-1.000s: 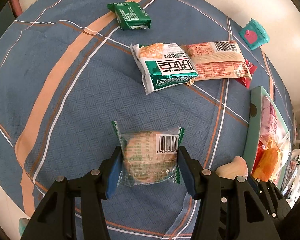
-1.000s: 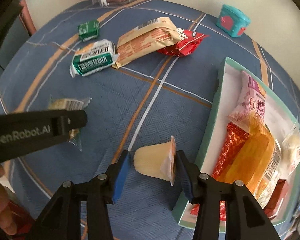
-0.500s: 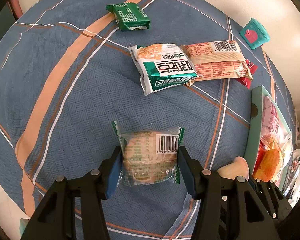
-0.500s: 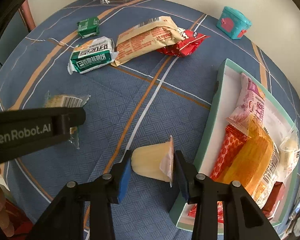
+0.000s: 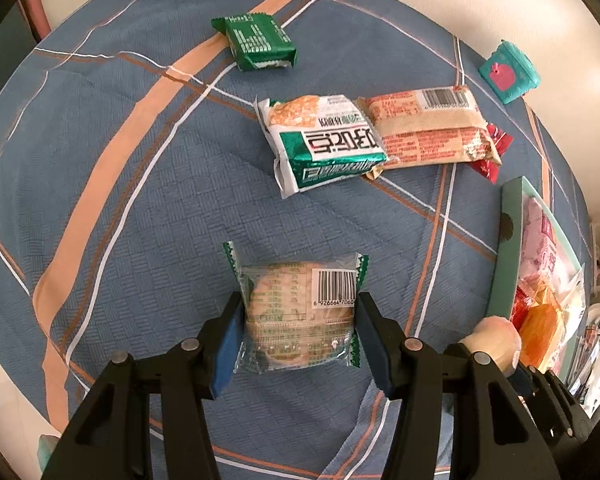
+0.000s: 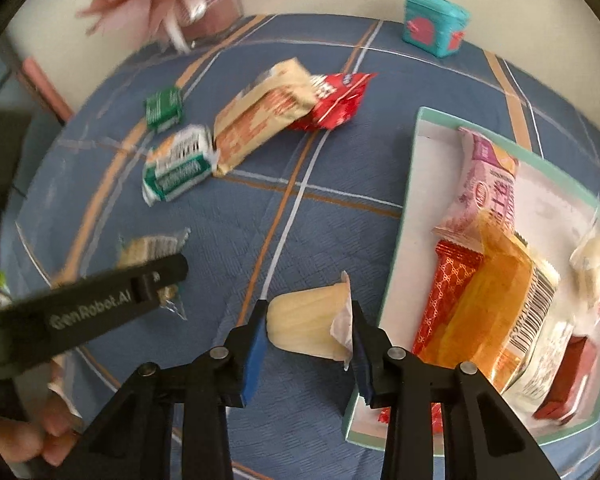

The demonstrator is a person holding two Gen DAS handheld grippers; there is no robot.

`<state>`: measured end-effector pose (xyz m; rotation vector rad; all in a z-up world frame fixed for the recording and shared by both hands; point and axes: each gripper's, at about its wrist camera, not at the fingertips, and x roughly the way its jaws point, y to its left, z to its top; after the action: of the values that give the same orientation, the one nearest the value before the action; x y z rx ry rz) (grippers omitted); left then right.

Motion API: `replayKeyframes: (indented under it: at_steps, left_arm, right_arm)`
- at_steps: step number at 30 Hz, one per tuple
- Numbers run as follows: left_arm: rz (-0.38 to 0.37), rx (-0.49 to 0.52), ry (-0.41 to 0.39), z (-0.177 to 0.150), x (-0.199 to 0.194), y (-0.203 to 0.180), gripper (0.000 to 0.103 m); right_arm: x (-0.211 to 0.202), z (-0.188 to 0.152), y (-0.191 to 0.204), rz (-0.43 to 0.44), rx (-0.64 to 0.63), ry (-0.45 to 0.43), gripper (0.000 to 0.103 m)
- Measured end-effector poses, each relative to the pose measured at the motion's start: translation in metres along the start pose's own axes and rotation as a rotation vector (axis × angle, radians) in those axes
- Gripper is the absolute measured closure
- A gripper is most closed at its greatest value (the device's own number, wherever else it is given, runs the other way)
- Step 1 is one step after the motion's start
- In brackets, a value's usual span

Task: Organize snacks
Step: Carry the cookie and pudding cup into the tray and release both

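A clear-wrapped round cake packet [image 5: 292,320] with a barcode lies on the blue checked tablecloth. My left gripper [image 5: 299,298] points down at it, its blue pads pressing the packet's two sides. A pale yellow jelly cup [image 6: 304,326] lies on its side between the pads of my right gripper [image 6: 308,308]. Those jaws are closing and both pads touch the cup, which hangs a little above the cloth beside the teal tray [image 6: 396,240]. The cup [image 5: 496,332] also shows at the right of the left wrist view.
The tray holds pink, red and orange packets. Farther back on the cloth lie a green packet [image 5: 260,42], a white-green packet [image 5: 324,144], a beige-orange packet [image 5: 424,128] and a red packet [image 5: 492,156]. A teal box [image 5: 508,72] stands near the wall.
My right gripper closed on the jelly cup, rolled and rose slightly with it; its view is now blurred. The left gripper and its packet have stayed put.
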<state>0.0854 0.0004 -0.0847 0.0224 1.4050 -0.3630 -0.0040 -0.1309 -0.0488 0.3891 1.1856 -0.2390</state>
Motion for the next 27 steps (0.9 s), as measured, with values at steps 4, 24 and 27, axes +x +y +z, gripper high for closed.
replayKeyframes:
  at_steps: [4,24,27]
  left_arm:
    - [0.002,-0.005,-0.033,0.000,-0.011,-0.001,0.047]
    - [-0.020,0.102,-0.234,0.006,-0.065,-0.065,0.047]
    - [-0.030,0.166,-0.251,0.010,-0.065,-0.093,0.047]
  right_arm:
    - [-0.020,0.005,-0.014,0.071,0.075,-0.041,0.063]
    - [-0.071,0.006,-0.105,0.007,0.273,-0.190,0.063]
    - [-0.073,0.007,-0.126,-0.014,0.304,-0.220,0.063]
